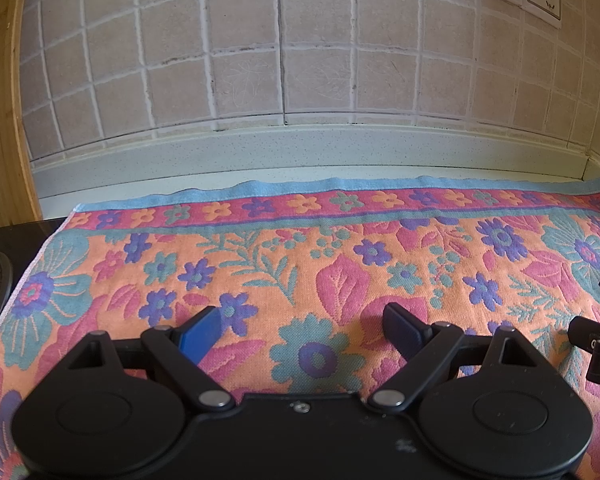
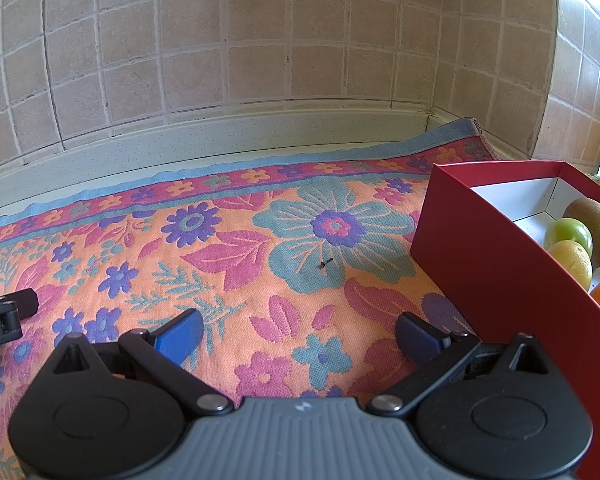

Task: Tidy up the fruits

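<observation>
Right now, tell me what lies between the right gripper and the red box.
Only bare floral cloth in the right wrist view; the right gripper is open beside the red box.

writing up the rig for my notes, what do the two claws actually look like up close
Both are black plastic linkages: two round pivot discs, triangular cut-out arms, silver rivets and blue finger pads. The left claw has a smooth black centre body with a small screw; the right claw has a ribbed grey one. White lettering ending "ot.AI" marks the left claw's side. No cables or sleeves show.

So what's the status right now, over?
Left tool open, empty. Right tool open, empty, beside the red box. Fruits already inside. Floral cloth between tools bare, nothing blocking.
</observation>
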